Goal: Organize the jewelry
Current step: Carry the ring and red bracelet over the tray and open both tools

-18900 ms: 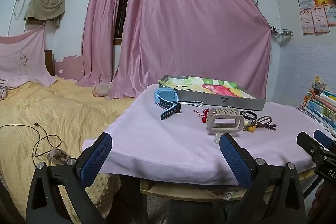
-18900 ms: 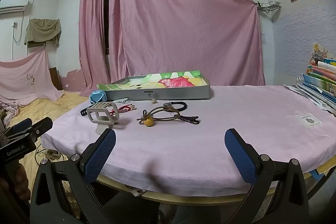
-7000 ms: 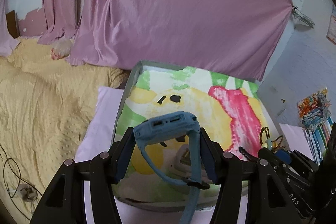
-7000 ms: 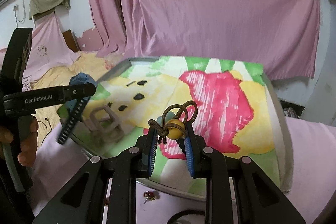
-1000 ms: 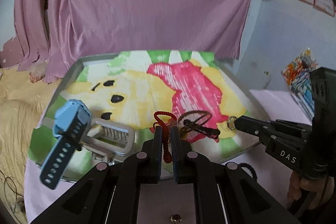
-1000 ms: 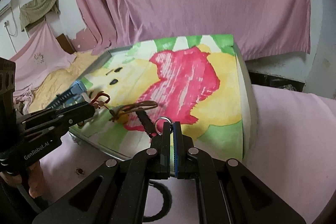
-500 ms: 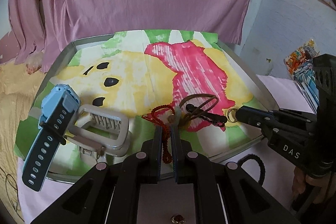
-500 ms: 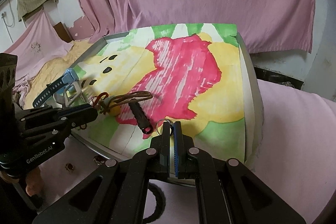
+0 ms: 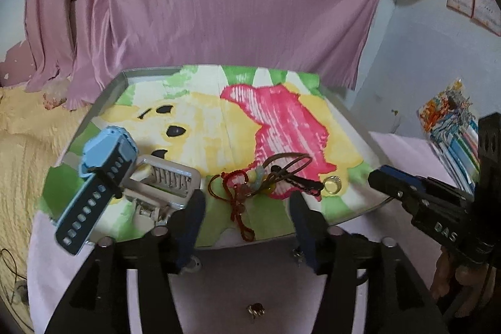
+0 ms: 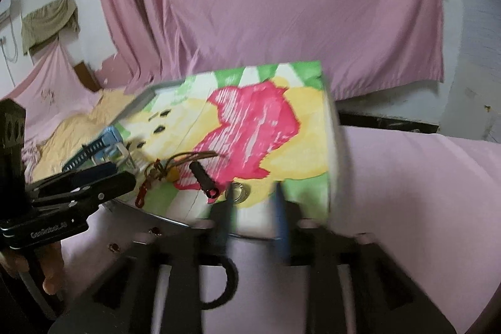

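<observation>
A shallow tray point(image 9: 355, 119) lined with a colourful drawing holds a blue watch point(image 9: 103, 171), a white hair clip point(image 9: 162, 180), a red cord bracelet point(image 9: 239, 208), a brown beaded cord point(image 9: 281, 169) and a small ring point(image 9: 332, 185). My left gripper point(image 9: 247, 221) is open at the tray's near edge, with the red cord lying between its fingers. My right gripper point(image 10: 253, 218) is open and blurred, just behind the ring point(image 10: 239, 191). Its view also shows the tray point(image 10: 332, 146), the red cord point(image 10: 142, 193), the brown cord point(image 10: 188, 160) and the left gripper's side point(image 10: 78, 187).
On the pink tablecloth in front of the tray lie a small stud point(image 9: 256, 309) and a black hair band point(image 10: 225, 280). Stacked books point(image 9: 451, 121) stand at the right. A yellow bed point(image 9: 18, 146) is at the left, and a pink curtain point(image 9: 219, 5) hangs behind.
Both grippers were shut half a second ago, the left on the red cord and the right on the ring. Now both are open, and the cord and ring lie in the tray.
</observation>
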